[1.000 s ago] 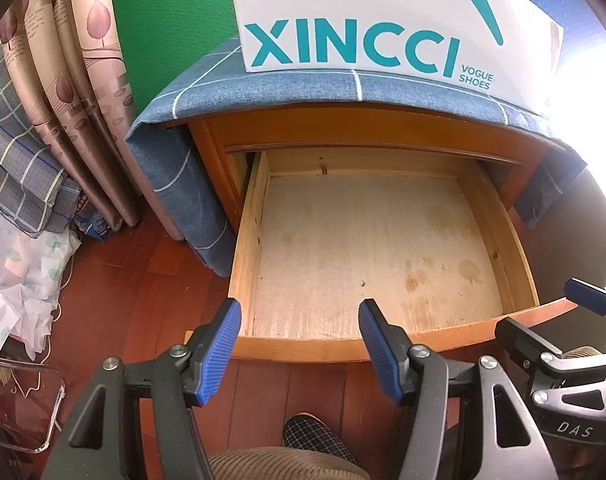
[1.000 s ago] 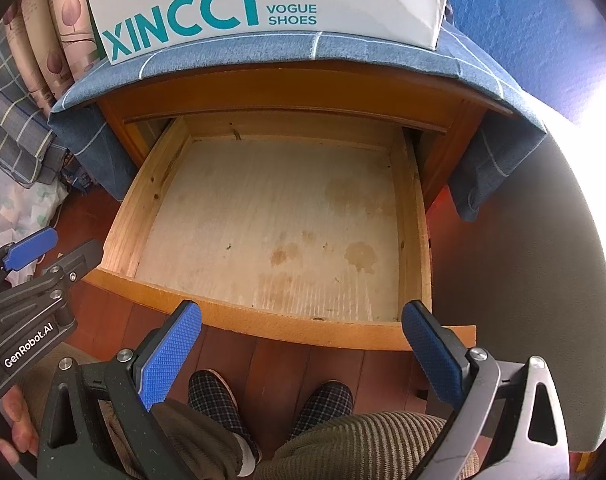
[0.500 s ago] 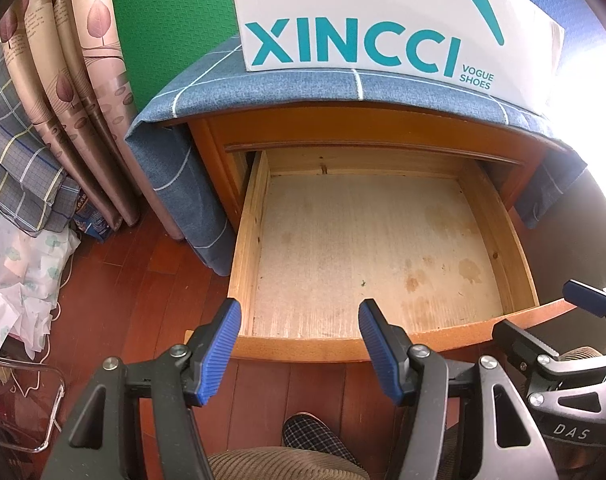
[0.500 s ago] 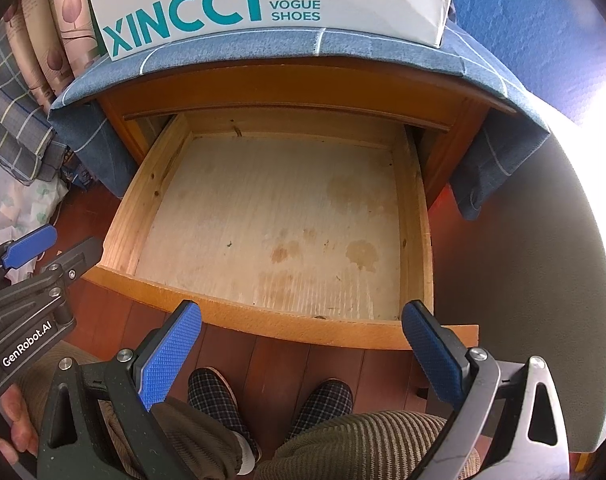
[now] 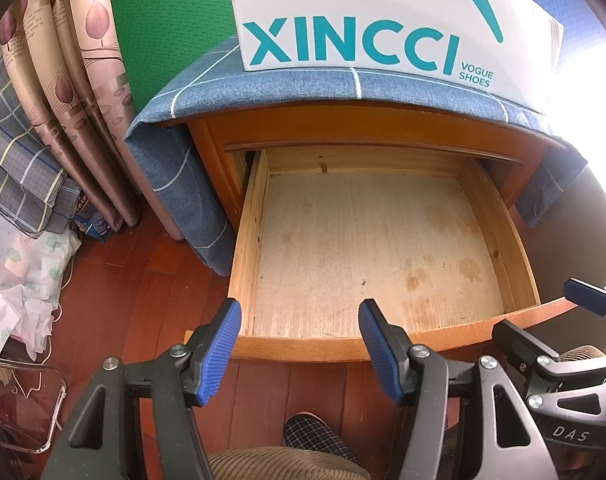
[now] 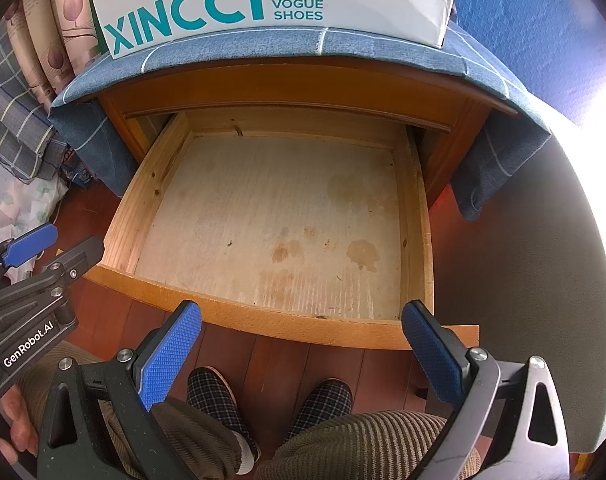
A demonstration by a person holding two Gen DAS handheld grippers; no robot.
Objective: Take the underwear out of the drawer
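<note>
Below the shoe box (image 5: 383, 20) marked XINCCI VOGUE SHOES, the drawer (image 5: 255, 240) stands pulled out from the wooden nightstand (image 5: 343, 124). Its pale board floor shows brown stains and a small dark speck, nothing else. No underwear visible in either view, so cannot say where it is.

Blue checked cloth (image 5: 207, 92) covers the nightstand top under the box and hangs down both sides of the drawer.

Left gripper (image 5: 299, 344): just in front of the drawer's curved front edge, toward its left end. Jaws partly open, blue pads apart, nothing between them. Tilted down toward the drawer floor.

Right gripper (image 6: 299, 344): also just in front of the drawer front, toward its right end. Jaws spread wider than the left, nothing between the pads. In the left wrist view it shows at the drawer's right front corner (image 5: 583, 356); in the right wrist view the left gripper shows off the drawer's left front corner (image 6: 35, 264), apart from the wood.

Near side of the drawer: red-brown wood floor (image 5: 151, 280), two checked slippers (image 6: 271, 400) and corduroy trouser legs (image 6: 367, 436) of the person. A hand (image 6: 15, 428) shows at the lower left edge of the right wrist view.

Left of the drawer, well apart: patterned curtain (image 5: 71, 80), folded plaid fabric (image 5: 19, 168), crumpled printed sheet (image 5: 19, 280).
</note>
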